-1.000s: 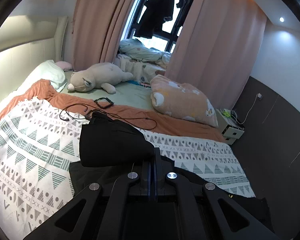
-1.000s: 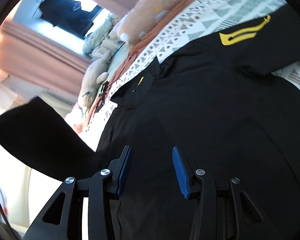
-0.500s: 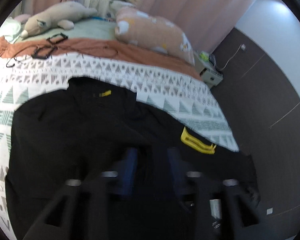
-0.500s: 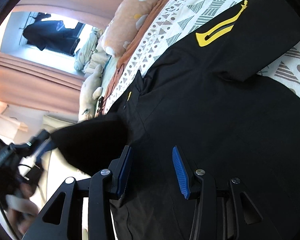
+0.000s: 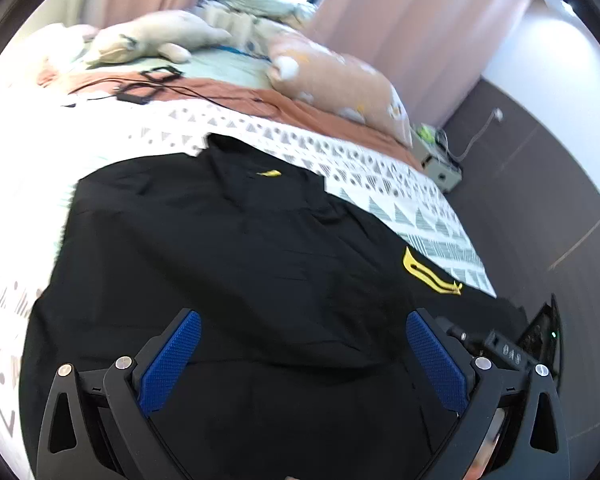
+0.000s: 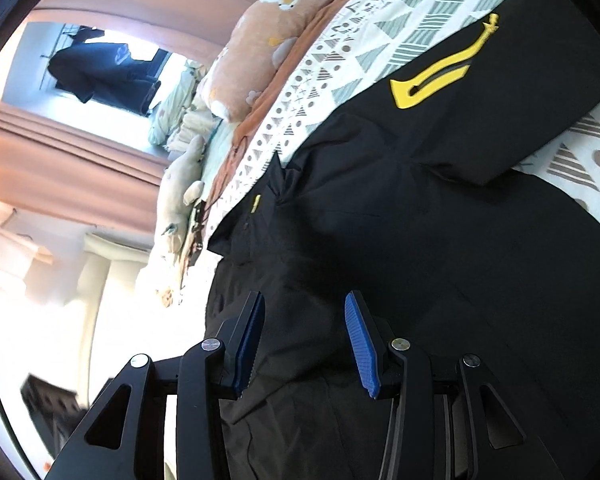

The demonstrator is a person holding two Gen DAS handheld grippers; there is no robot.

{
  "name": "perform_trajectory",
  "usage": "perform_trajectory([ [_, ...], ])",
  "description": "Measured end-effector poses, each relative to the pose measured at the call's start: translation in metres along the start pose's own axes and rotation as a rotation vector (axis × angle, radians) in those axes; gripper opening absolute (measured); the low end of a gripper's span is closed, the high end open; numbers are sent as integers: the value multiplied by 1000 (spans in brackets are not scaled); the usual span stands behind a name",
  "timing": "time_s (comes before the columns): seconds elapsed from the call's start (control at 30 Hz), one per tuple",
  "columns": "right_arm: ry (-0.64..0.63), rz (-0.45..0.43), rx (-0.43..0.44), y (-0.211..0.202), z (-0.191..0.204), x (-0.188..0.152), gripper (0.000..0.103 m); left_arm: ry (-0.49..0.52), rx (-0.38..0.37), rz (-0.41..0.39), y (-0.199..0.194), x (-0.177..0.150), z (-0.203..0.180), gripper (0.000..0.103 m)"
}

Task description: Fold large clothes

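Observation:
A large black jacket (image 5: 236,264) with yellow marks lies spread on a bed with a white triangle-patterned cover (image 5: 380,196). Its left side is folded over the body. My left gripper (image 5: 300,336) is wide open and empty, just above the jacket's lower part. In the right wrist view the jacket (image 6: 420,240) fills the frame, one sleeve with a yellow logo (image 6: 432,80) stretched out. My right gripper (image 6: 304,320) is open and empty, close over the jacket's hem area.
A plush toy (image 5: 148,40), a peach pillow (image 5: 340,80) and black cables (image 5: 148,88) lie at the far end of the bed. A small bedside unit (image 5: 440,168) stands by the dark wall. Pink curtains (image 5: 400,20) hang behind.
My left gripper let go of the black fabric it held raised, opened wide and dropped over the jacket. The lifted flap now lies flat. The right gripper stayed open and shifted slightly.

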State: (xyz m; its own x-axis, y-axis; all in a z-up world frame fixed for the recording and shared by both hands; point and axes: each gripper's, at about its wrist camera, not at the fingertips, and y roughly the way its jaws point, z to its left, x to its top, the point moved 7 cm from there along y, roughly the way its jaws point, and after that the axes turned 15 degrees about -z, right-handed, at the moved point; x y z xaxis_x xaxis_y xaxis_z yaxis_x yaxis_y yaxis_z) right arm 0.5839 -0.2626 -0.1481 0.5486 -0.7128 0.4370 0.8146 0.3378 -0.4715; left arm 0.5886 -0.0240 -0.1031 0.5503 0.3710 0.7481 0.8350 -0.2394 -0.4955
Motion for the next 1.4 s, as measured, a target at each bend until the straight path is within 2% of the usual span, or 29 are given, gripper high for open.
perform_trajectory([
  [0.13, -1, 17, 18, 10, 0, 1, 43, 6, 76, -59, -25, -8, 38, 102],
  [0.3, -104, 14, -71, 19, -11, 2, 43, -52, 141, -104, -39, -16, 85, 91],
  [0.4, -161, 6, -131, 24, -22, 6, 43, -87, 148, -135, -42, -16, 111, 85],
  [0.47, -205, 5, -182, 28, -32, 11, 43, -121, 166, -115, -40, -18, 131, 68],
  [0.5, -221, 8, -200, 30, -36, 12, 43, -143, 163, -102, -38, -18, 141, 65],
  [0.63, -256, 54, -293, 42, -61, 12, 43, -173, 181, -114, -45, -17, 169, 63],
  [0.73, -271, 91, -321, 53, -72, 8, 43, -184, 210, -98, -40, -24, 188, 62],
  [0.8, -288, 112, -309, 60, -71, 4, 45, -177, 250, -46, -33, -32, 200, 54],
  [0.87, -317, 125, -304, 64, -69, 1, 54, -149, 277, -17, -29, -37, 208, 49],
  [0.93, -394, 131, -321, 67, -64, -3, 54, -147, 286, 1, -26, -42, 215, 48],
  [0.97, -421, 132, -329, 69, -62, -3, 53, -156, 289, 13, -23, -45, 219, 43],
  [1.0, -454, 130, -337, 70, -61, -4, 50, -161, 295, 27, -19, -47, 222, 39],
  [1.03, -472, 127, -337, 71, -58, -4, 33, -160, 301, 36, -17, -50, 224, 35],
  [1.13, -500, 115, -344, 75, -55, 0, 23, -140, 323, 53, -12, -56, 229, 35],
  [1.23, -565, 95, -346, 83, -49, 8, 18, -128, 328, 67, -8, -60, 234, 35],
  [1.4, -571, 40, -366, 98, -47, 27, 15, -157, 323, 70, -5, -61, 244, 35],
])
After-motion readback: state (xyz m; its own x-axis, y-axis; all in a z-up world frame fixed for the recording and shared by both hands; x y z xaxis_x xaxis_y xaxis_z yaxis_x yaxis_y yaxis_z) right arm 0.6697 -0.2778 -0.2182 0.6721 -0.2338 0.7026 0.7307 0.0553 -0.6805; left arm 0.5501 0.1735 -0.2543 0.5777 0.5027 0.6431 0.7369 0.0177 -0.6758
